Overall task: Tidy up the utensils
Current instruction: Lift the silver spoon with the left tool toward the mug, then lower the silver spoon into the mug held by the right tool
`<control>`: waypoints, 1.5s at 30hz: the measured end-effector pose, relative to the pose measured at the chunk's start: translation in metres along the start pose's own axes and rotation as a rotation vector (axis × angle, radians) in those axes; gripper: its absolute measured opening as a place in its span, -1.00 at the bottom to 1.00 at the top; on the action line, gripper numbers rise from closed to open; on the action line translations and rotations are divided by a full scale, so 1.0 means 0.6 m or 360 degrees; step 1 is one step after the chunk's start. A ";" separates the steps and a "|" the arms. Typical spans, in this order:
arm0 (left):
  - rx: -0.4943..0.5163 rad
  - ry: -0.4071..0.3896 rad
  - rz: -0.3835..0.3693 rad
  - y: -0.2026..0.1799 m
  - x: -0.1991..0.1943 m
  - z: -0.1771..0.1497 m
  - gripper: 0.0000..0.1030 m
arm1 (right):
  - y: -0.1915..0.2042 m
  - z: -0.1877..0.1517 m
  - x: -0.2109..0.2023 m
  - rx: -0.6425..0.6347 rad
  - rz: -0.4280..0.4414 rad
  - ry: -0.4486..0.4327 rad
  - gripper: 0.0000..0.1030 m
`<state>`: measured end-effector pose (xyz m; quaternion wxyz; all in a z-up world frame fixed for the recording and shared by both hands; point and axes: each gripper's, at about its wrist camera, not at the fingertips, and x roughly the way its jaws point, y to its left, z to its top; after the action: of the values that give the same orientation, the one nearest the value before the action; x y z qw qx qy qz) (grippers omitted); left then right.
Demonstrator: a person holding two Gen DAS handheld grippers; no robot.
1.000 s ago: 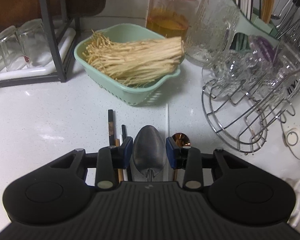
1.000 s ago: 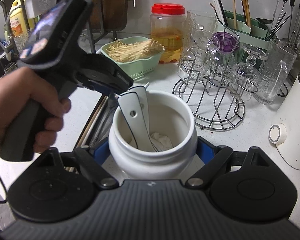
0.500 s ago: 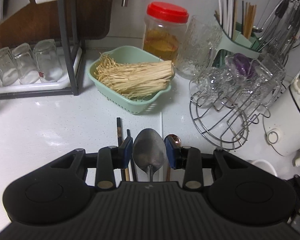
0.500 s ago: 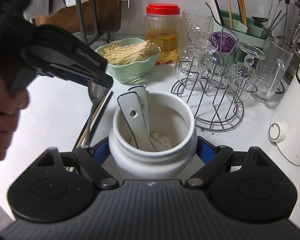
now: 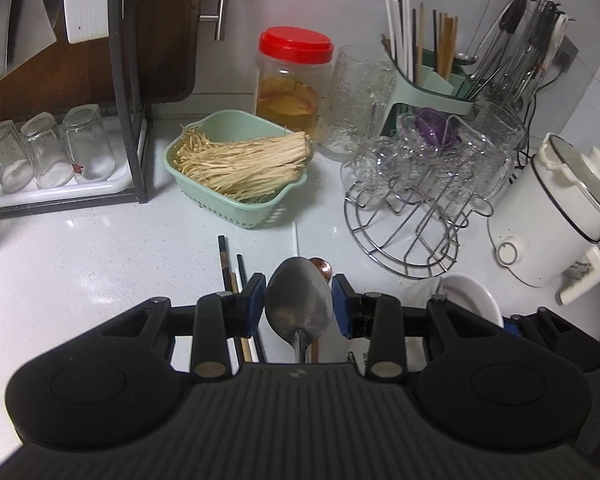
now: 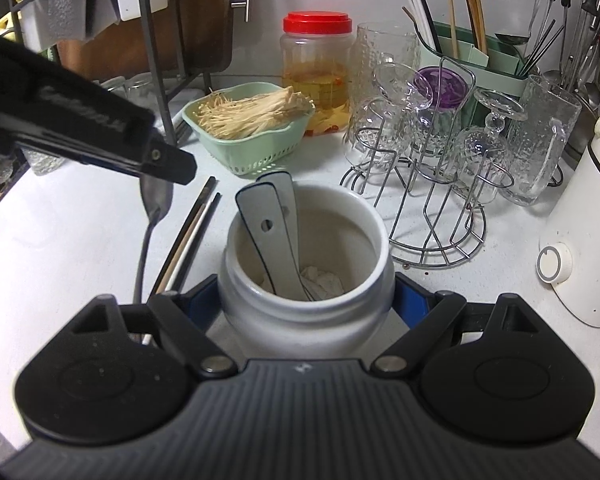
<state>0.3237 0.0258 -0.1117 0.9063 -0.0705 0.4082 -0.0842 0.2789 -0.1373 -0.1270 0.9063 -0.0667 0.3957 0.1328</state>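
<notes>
Across the whole scene, a white speckled counter (image 5: 80, 264). Against its back-left edge, a dark frame rack (image 5: 128, 120) over upturned tumblers (image 5: 48, 152). At the right edge, a white electric pot (image 5: 552, 216) with a round dial. Just left of that, a wire stand (image 5: 416, 216) hung with clear glasses. Behind the stand, along the back edge, a pale green caddy (image 5: 432, 92) bristling with chopsticks and straws, and beside it a red-lidded jar (image 5: 292, 80) of amber liquid. In front of the jar, a green basket (image 5: 256, 212) heaped with enoki mushrooms (image 5: 244, 160).

Near the front edge, a white crock (image 6: 304, 320) standing upright, clamped at its sides by the right gripper (image 6: 306, 300), blue pads spread wide against the wall. Inside, two flat white handles (image 6: 274, 236) leaning to the left rim, plus something white and crumpled at the bottom.

Left of the crock, the left gripper (image 5: 299, 304), fingers closed on the bowl of a metal spoon (image 5: 300, 300). Seen from the right wrist, spoon raised off the counter, bowl up, handle trailing down, its end hidden behind the right gripper's body.

Flat on the counter below the spoon, between basket and front edge, a bundle of chopsticks (image 5: 224, 256), dark and pale together. Just right of those, a small copper spoon (image 5: 321, 267), mostly covered.
</notes>
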 end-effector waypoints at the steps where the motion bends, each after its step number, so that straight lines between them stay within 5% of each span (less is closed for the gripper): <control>1: -0.0002 -0.0006 -0.0005 0.000 -0.003 0.000 -0.20 | 0.001 0.000 0.000 0.0003 -0.0006 -0.0002 0.76; 26: 0.0117 -0.0280 -0.0103 -0.047 -0.113 0.103 -0.20 | 0.006 0.001 0.001 0.0012 -0.0032 -0.0003 0.76; 45: 0.0301 -0.0313 -0.0317 -0.168 -0.062 0.140 -0.20 | 0.004 -0.001 0.003 -0.0019 0.0003 -0.0021 0.76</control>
<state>0.3532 -0.0595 -0.0096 0.9316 -0.0329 0.2988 -0.2043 0.2790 -0.1348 -0.1285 0.9083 -0.0711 0.3890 0.1365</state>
